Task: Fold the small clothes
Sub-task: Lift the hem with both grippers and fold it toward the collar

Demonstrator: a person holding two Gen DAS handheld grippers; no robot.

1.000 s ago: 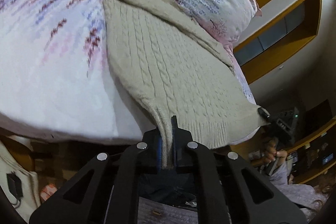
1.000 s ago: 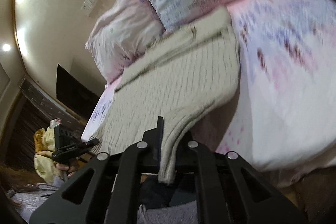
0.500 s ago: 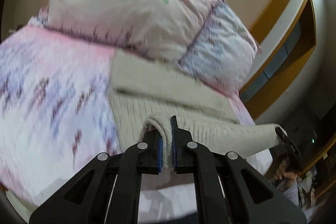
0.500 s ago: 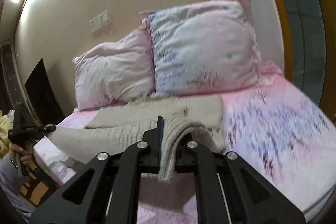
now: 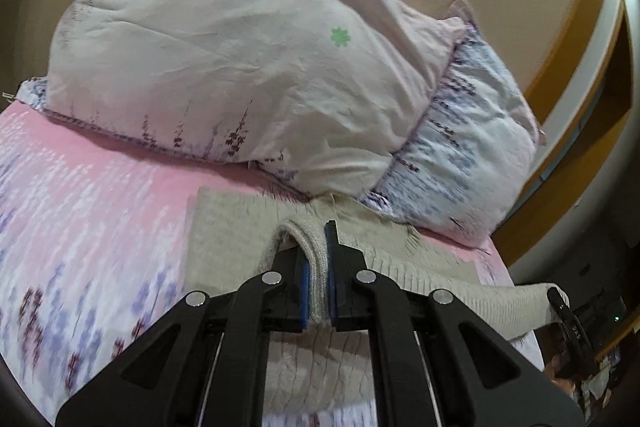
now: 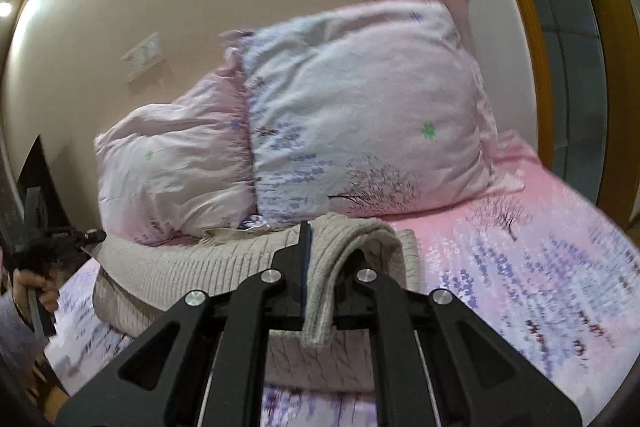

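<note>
A beige cable-knit sweater (image 5: 224, 239) lies on the pink flowered bed (image 5: 80, 211), just in front of the pillows. My left gripper (image 5: 320, 255) is shut on one bottom corner of it, the ribbed hem pinched between the blue pads. In the right wrist view the same sweater (image 6: 192, 267) hangs doubled over, and my right gripper (image 6: 320, 267) is shut on the other hem corner. Both corners are lifted above the lower layer and carried toward the pillows. The other gripper shows at each view's edge, at the right (image 5: 560, 303) and at the left (image 6: 60, 239).
Two large pillows (image 5: 240, 59) (image 6: 360, 115) lean against the beige wall at the bed's head. A wooden frame (image 6: 532, 27) runs along the right side. A hand (image 6: 36, 287) holds the left tool beyond the bed's near-left edge. Dark furniture stands at the far left.
Both grippers rose and carried the hem from the bed's foot up toward the pillows, doubling the sweater over itself. The views swung from looking down on the flat sweater to facing the pillows.
</note>
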